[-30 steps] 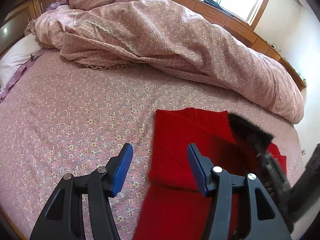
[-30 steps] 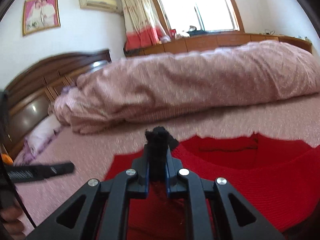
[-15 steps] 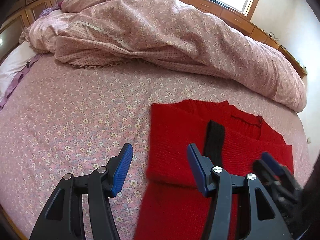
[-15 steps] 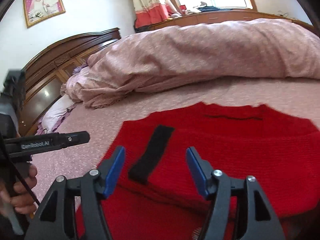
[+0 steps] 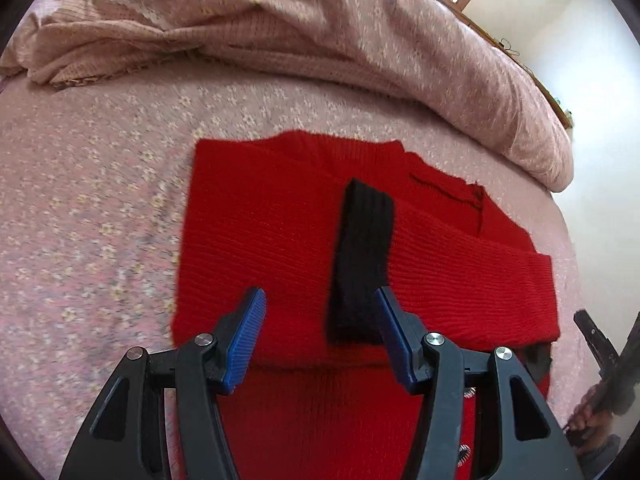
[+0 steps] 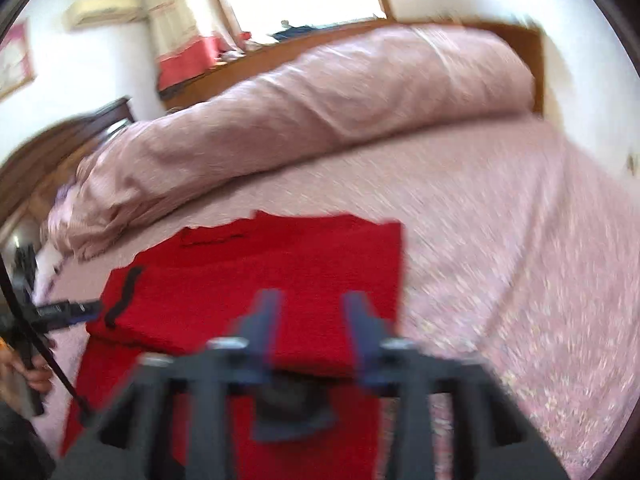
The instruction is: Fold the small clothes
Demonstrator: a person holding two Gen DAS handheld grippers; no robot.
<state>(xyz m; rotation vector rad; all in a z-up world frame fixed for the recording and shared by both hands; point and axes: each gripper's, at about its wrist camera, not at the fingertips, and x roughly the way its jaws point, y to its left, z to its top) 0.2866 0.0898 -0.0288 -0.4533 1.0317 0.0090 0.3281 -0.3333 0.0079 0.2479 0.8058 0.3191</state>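
Right gripper (image 6: 310, 320) pulled back off black cuff (image 5: 362, 256), blurred, jaws apart, empty. Left gripper (image 5: 320, 334) moved over red sweater (image 5: 256, 240), released, straddling cuff's near end.

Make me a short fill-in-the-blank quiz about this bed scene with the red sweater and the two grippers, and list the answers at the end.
1. The knitted sweater lying on the bed is ____ in colour.
2. The cuff lying across the sweater's folded sleeve is ____.
3. The left gripper is ____, holding nothing.
4. The heaped quilt lies on the bed ____ the sweater, on its far side.

Missing words: red; black; open; behind
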